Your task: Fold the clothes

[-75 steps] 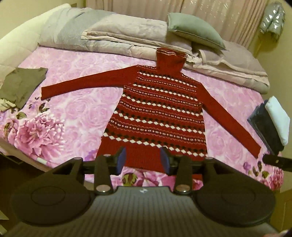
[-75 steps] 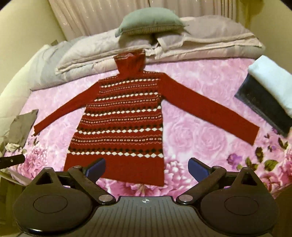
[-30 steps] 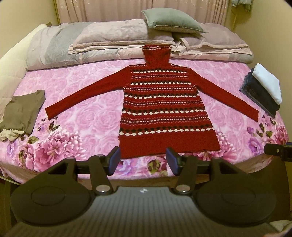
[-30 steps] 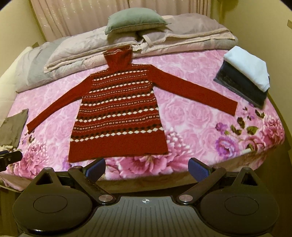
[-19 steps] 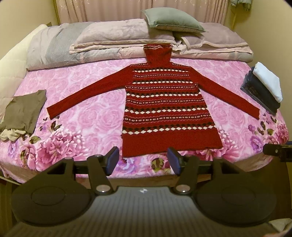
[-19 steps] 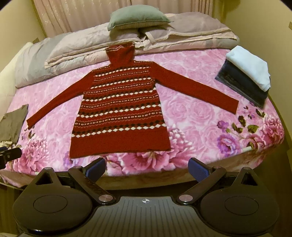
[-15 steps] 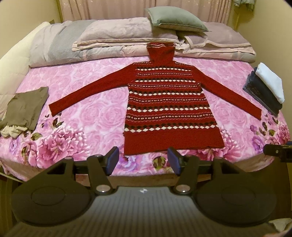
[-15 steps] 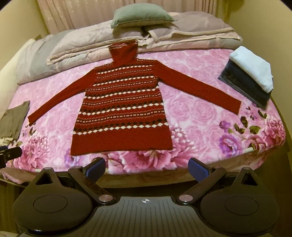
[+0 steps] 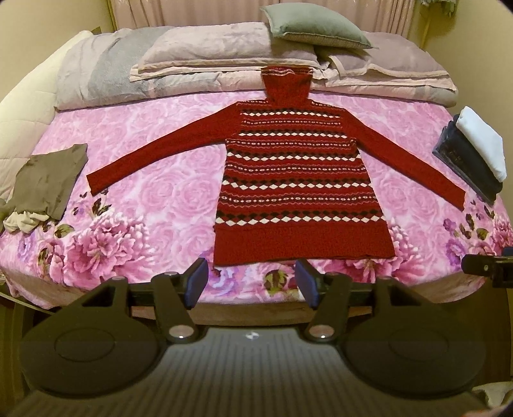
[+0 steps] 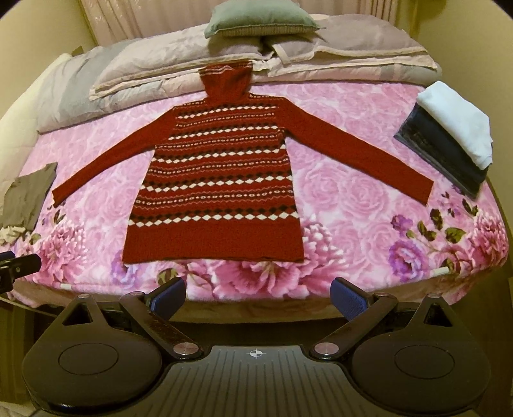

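Since the earlier frames both grippers have drawn back from the bed: the red sweater's hem, which lay right at the left fingertips, now sits clear beyond them, and the whole mattress edge has come into view. The left gripper at six o'clock stands released, its jaws having just been opening further, with nothing between them. The right gripper is likewise spread wide and empty. Just past the fingertips runs the near edge of the bed with its pink floral cover. On it the red sweater lies flat, hem nearest, both sleeves spread toward nine and three o'clock, the roll collar at twelve. A crumpled olive garment lies at nine o'clock. A folded stack, white on dark, sits at three o'clock. Farthest, at twelve, are pillows and a green cushion.
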Motion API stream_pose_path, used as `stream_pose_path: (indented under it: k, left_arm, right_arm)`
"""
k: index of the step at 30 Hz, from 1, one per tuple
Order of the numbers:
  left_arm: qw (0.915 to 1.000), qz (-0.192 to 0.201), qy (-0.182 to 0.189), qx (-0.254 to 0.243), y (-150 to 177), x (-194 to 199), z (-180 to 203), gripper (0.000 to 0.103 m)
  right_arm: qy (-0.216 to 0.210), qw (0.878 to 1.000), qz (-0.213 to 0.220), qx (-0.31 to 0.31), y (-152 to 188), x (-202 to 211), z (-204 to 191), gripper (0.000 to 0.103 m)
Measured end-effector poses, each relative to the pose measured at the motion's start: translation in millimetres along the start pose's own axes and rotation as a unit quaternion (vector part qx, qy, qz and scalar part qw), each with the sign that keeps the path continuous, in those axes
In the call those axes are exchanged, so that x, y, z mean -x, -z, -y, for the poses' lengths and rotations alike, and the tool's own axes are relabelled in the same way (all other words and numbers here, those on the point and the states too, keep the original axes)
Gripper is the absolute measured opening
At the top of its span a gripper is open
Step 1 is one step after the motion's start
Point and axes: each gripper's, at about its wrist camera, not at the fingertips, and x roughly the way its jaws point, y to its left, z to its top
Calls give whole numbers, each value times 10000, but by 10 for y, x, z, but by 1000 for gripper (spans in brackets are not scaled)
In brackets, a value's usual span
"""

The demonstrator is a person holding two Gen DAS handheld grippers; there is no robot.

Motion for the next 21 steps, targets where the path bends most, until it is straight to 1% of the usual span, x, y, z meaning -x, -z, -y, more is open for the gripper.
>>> stream_pose_path:
  k: [10,21]
  left_arm:
    - [9999,22,-103,136,-114,-75,359,56]
    - [9976,30,-280,640,-209,-193,438,57]
  right_arm:
    - [-27,9998,-50,182,-202,-83,320,99]
    - [-187,9982,-77,567,-484,-253,483,99]
